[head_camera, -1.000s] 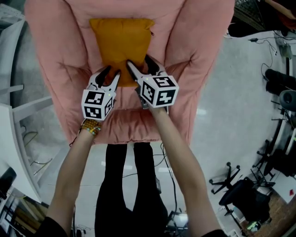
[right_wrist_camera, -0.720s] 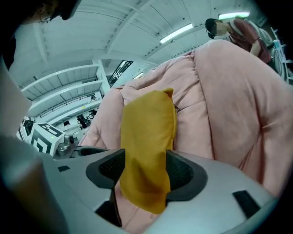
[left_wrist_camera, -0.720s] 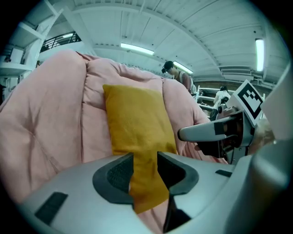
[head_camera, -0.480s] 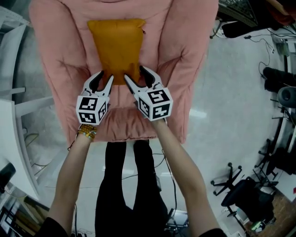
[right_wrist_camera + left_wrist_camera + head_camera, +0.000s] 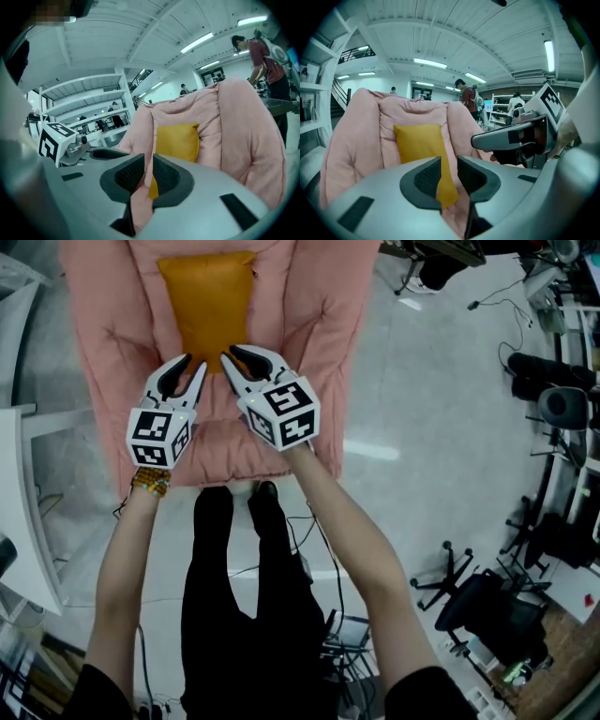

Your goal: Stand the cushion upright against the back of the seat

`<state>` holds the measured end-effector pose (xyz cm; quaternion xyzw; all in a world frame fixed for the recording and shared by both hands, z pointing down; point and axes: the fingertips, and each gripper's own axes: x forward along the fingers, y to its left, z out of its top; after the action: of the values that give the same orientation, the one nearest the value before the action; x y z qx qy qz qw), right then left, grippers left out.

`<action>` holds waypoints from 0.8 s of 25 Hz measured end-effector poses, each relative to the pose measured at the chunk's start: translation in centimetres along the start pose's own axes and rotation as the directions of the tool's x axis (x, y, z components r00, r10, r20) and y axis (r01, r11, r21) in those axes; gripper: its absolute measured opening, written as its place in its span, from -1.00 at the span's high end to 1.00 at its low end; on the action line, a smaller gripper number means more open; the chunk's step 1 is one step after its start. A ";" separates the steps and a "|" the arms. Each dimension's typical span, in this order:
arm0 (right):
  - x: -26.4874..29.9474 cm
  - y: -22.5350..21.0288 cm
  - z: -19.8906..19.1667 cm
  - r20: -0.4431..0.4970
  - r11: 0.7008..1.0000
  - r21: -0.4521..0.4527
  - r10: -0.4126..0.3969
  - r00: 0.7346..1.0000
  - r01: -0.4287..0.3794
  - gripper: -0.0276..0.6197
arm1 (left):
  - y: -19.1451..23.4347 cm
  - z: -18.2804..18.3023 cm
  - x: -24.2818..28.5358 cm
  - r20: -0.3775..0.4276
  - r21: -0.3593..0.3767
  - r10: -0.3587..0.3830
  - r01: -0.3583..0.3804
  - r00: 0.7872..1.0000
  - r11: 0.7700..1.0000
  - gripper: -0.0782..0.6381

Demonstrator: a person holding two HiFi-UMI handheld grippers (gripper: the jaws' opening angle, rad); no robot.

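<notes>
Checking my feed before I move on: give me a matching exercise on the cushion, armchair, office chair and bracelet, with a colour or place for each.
1 cushion
2 armchair
3 office chair
4 beaded bracelet

a pink
b black, on the floor
c on the left wrist
d orange, upright against the armchair's back

Pairs: 1-d, 2-a, 3-b, 4-c.

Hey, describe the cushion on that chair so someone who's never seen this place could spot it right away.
Find the big pink padded chair standing on the pale grey floor. Propped upright against the middle of its back, between the two puffy sides, is the cushion. It is the only mustard-yellow thing there, a smooth rectangle against the quilted pink padding.
</notes>
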<state>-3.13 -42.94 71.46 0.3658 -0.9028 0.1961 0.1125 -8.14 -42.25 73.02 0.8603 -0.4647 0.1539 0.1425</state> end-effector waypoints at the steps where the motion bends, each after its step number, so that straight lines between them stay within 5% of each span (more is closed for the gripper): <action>1: -1.1 0.5 0.9 0.009 1.000 -0.007 0.006 1.000 -0.006 0.73 | -1.0 1.1 -0.7 0.013 0.007 -0.004 0.004 1.000 1.000 0.49; 20: -16.8 8.3 15.4 0.125 0.998 -0.063 0.024 0.992 -0.016 0.82 | -12.5 18.1 -13.2 0.121 0.061 -0.005 -0.003 0.993 0.998 0.70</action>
<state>1.99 -33.82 49.54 0.3646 -0.9175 0.1455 0.0645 -2.08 -32.69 49.98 0.8722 -0.4671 0.1156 0.0879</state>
